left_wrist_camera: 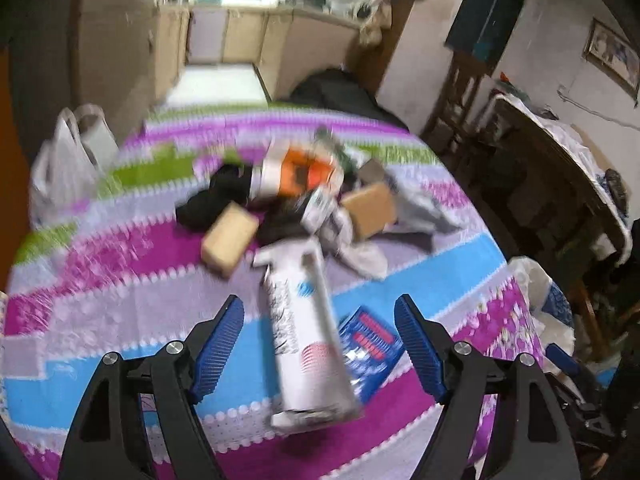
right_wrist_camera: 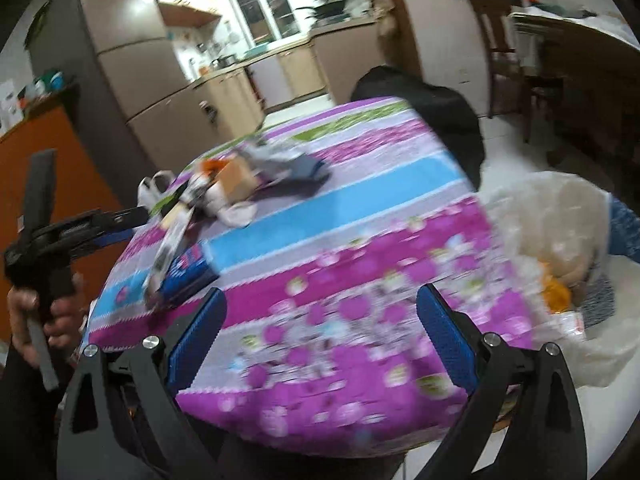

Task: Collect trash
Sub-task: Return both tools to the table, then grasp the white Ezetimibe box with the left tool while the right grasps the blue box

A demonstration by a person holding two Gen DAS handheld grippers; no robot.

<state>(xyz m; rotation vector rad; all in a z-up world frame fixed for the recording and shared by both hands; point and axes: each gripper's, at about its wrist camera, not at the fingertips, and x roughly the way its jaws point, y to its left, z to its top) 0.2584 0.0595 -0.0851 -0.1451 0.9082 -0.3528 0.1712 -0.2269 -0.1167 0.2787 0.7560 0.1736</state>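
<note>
A long white carton (left_wrist_camera: 306, 340) lies on the striped tablecloth (left_wrist_camera: 120, 288), over a blue packet (left_wrist_camera: 370, 346). My left gripper (left_wrist_camera: 320, 320) is open, its jaws on either side of the carton and just above it. Beyond lies a trash pile: two brown boxes (left_wrist_camera: 230, 236), an orange-and-white package (left_wrist_camera: 298, 174), black cloth and crumpled paper. My right gripper (right_wrist_camera: 320, 326) is open and empty above the table's near right part. In the right wrist view the carton (right_wrist_camera: 170, 248), the blue packet (right_wrist_camera: 188, 270) and the left gripper (right_wrist_camera: 120, 220) show at left.
A white plastic bag (left_wrist_camera: 66, 164) hangs at the table's left edge. Another plastic bag with trash in it (right_wrist_camera: 560, 264) stands on the floor to the right of the table. A black chair back (right_wrist_camera: 432, 116) is at the far side. A wooden sideboard (left_wrist_camera: 560, 184) is at right.
</note>
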